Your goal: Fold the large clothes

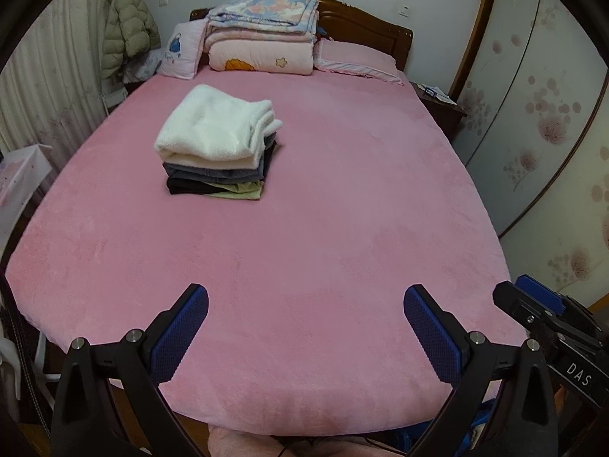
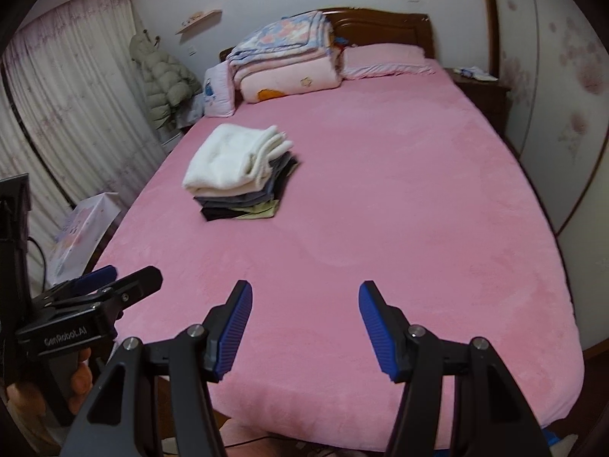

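A stack of folded clothes point(image 1: 219, 144) lies on the pink bed point(image 1: 323, 228), left of its middle, with a white fleecy piece point(image 2: 232, 160) on top and grey, black and yellow-green pieces beneath. My left gripper point(image 1: 306, 302) hangs open over the near edge of the bed, nothing between its blue pads. My right gripper point(image 2: 304, 299) is open too, over the same near edge, holding nothing. Each gripper shows at the edge of the other's view: the right gripper point(image 1: 533, 297) at the far right, the left gripper point(image 2: 114, 278) at the lower left. Both are far from the stack.
Folded quilts point(image 1: 262, 34) and pink pillows point(image 1: 357, 61) are piled against the wooden headboard point(image 1: 384, 30). A padded coat point(image 1: 125, 26) hangs at the left by the curtain. A bedside table point(image 1: 437, 103) and wardrobe doors point(image 1: 533, 114) stand on the right. A white box point(image 2: 83, 228) sits left of the bed.
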The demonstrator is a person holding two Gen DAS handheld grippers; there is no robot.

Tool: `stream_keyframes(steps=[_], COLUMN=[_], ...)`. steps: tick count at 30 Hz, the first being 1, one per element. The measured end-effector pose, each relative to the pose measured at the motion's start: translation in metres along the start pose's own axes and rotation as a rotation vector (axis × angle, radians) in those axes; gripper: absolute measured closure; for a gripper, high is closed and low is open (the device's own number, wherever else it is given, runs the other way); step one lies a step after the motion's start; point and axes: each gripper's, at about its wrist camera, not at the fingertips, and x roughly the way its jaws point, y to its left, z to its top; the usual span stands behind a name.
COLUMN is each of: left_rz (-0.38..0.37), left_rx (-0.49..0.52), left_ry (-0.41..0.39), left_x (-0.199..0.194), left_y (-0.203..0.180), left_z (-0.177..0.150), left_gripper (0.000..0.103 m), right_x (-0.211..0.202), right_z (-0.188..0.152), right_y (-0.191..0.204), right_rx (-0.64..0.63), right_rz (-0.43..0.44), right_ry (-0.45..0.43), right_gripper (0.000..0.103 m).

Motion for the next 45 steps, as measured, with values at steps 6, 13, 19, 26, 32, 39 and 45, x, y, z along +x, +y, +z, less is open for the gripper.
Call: stream_keyframes(steps=[6, 13, 19, 26, 32, 39, 45], left_rz=[0.048, 0.058, 0.060, 0.057, 0.059, 0.049, 0.047], left_rx=[0.004, 0.039, 0.035, 0.052, 0.073, 0.089, 0.093], left_ry=[-0.029, -0.017, -0.004, -0.009, -0.019, -0.004, 0.004], left_x=[-0.005, 0.000, 0.002, -0.002, -0.004, -0.001, 0.001], left_y=[-0.010, -0.027, -0.030, -0.035, -0.040, -0.044, -0.046], left_z=[0.000, -0.004, -0.005, -0.006, -0.007, -0.008, -0.008], left_gripper=[0.001, 0.001, 0.001, 0.001, 0.001, 0.001, 0.001], right_x=[-0.012, -0.009, -0.007, -0.007, -0.007, -0.009, -0.009], right_z=[-0.002, -0.003, -0.003, -0.005, -0.007, -0.008, -0.009], right_y=[-0.005, -0.007, -0.006, -0.006, -0.005, -0.009, -0.009], right_rx=[0.007, -0.002, -0.020, -0.029, -0.044, -0.026, -0.016], right_rz=[-0.044, -0.055, -0.064, -0.068, -0.072, -0.081, -0.086], right_ry=[-0.037, -0.033, -0.020, -0.007, 0.006, 0.003, 0.004], right_gripper=[0.044, 0.044, 0.044, 0.044, 0.044, 0.044, 0.044])
